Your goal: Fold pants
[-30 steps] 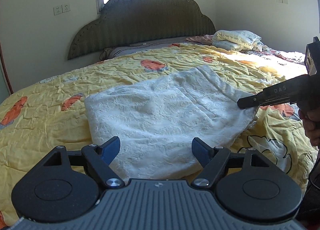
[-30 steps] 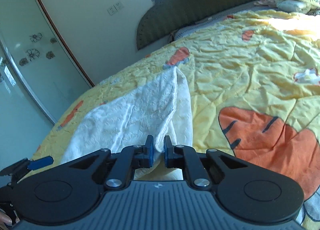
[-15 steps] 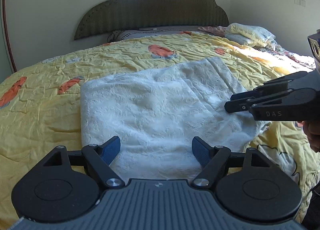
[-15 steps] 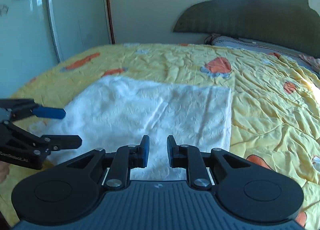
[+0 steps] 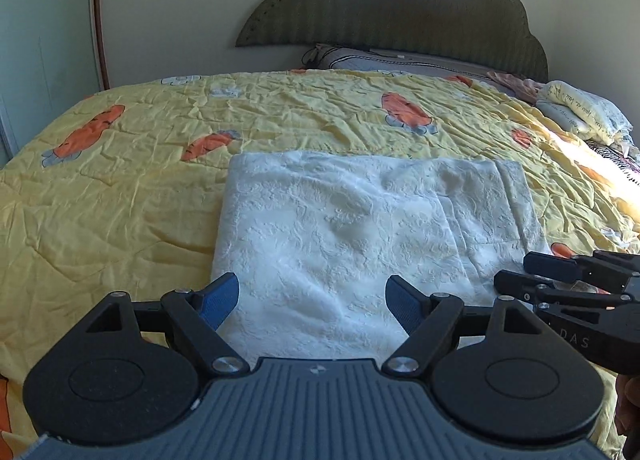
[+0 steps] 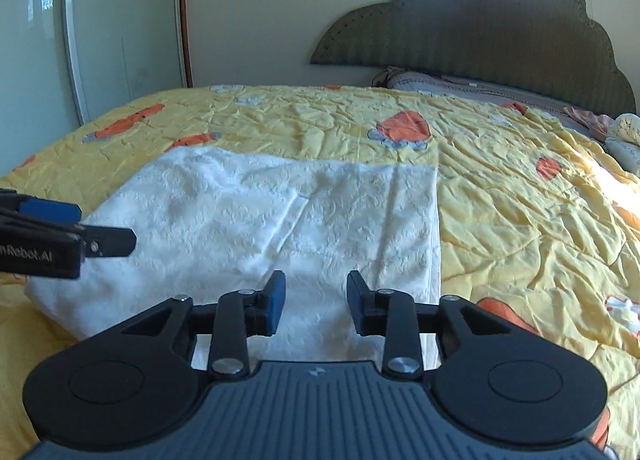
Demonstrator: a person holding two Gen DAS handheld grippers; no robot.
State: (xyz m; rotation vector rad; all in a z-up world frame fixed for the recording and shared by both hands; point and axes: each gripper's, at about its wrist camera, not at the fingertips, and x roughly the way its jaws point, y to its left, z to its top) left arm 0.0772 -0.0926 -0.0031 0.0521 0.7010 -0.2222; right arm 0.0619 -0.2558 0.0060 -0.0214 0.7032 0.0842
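The white textured pants (image 5: 360,232) lie folded in a flat rectangle on the yellow bedspread; they also show in the right wrist view (image 6: 272,228). My left gripper (image 5: 312,300) is open and empty, just above the near edge of the pants. My right gripper (image 6: 316,300) is open and empty over the near right part of the pants. The right gripper also shows at the right edge of the left wrist view (image 5: 560,280), and the left gripper at the left edge of the right wrist view (image 6: 80,228).
The bed is covered by a yellow bedspread (image 5: 120,196) with orange carrot prints. A dark padded headboard (image 5: 400,12) stands at the far end. Folded bedding (image 5: 580,116) lies at the far right. A glass wardrobe door (image 6: 80,40) stands to the left.
My right gripper let go of the pants' edge, opened, and drew back to the near side. The pants now lie flat and folded. Both views swung to face the headboard.
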